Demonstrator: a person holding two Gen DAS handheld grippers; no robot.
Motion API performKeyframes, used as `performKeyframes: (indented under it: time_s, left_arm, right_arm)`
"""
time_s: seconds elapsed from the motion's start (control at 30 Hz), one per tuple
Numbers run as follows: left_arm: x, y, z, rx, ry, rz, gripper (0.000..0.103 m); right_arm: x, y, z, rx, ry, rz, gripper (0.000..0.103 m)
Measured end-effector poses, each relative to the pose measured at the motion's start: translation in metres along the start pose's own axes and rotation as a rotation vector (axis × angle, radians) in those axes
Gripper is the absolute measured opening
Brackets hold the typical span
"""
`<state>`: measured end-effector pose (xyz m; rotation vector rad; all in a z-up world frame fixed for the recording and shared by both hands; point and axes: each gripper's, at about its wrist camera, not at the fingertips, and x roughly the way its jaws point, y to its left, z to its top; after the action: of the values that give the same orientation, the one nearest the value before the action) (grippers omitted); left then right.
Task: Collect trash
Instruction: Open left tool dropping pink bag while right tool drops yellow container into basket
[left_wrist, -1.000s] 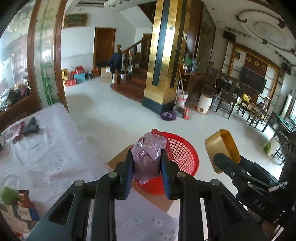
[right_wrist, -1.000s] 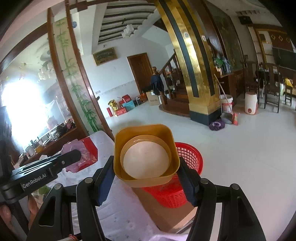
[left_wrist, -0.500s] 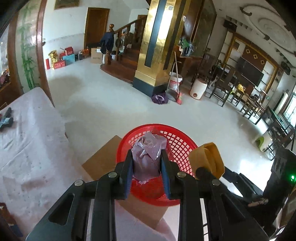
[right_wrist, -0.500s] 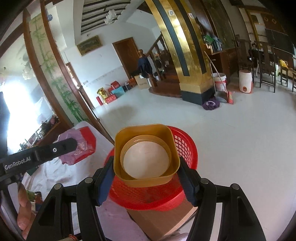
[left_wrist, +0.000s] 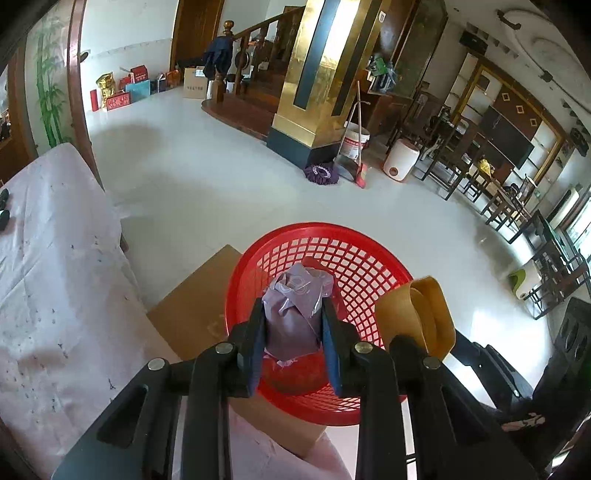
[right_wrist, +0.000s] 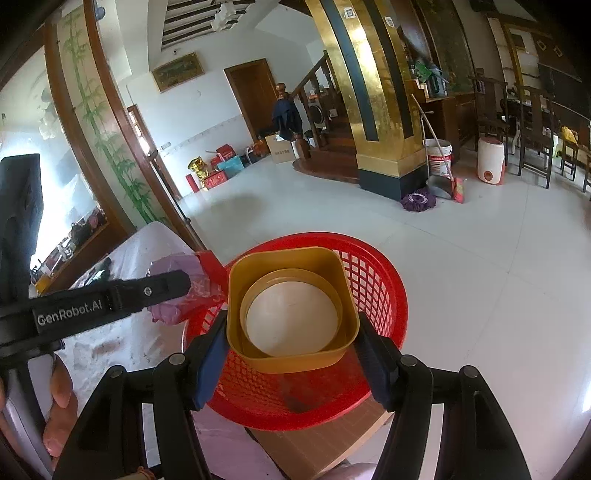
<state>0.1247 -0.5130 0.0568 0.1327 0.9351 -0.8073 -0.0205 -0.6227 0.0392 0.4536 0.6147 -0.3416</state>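
A: Status of the left tool (left_wrist: 293, 334)?

B: Clamped on a crumpled purple bag (left_wrist: 295, 314), which is held above the open mouth of the red basket (left_wrist: 354, 258). The basket stands on a cardboard box (left_wrist: 195, 317) just off the edge of the white-covered surface (left_wrist: 55, 277).

A: And the right tool (right_wrist: 291, 356)?

B: Its fingers grip the two opposite sides of a yellow square container (right_wrist: 291, 310) holding a round white-bottomed insert. The container hangs over the same basket (right_wrist: 373, 291), towards its right side.

A: Contact between the two items?

B: None visible; the bag (right_wrist: 173, 291) sits just left of the container.
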Motion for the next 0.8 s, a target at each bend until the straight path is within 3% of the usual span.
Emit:
performKeyframes:
  time_s: [0.33,0.5,0.57,0.73,0.8]
  left_arm:
    - [0.005,-0.002,-0.003,0.007,0.004,-0.002,0.031]
    - [-0.002,-0.005,-0.007,0.014,-0.024,0.017,0.049]
    - [-0.008,-0.004,-0.008,0.014,-0.039,0.032,0.057]
    - [-0.047,0.0,-0.015,0.006,-0.109,0.053,0.06]
    - [-0.071,0.004,-0.024,-0.004,-0.142,0.073,0.073]
  right_arm:
    - [0.009,-0.006,0.0,0.006,0.014,-0.014,0.07]
    - [0.007,-0.01,-0.001,0.036,0.019,-0.022,0.072]
    - [0.0,-0.011,-0.001,0.039,0.003,-0.02,0.08]
    - [-0.025,-0.002,-0.003,0.03,-0.025,-0.012,0.082]
    - [-0.043,0.008,-0.006,0.015,-0.043,-0.005,0.082]
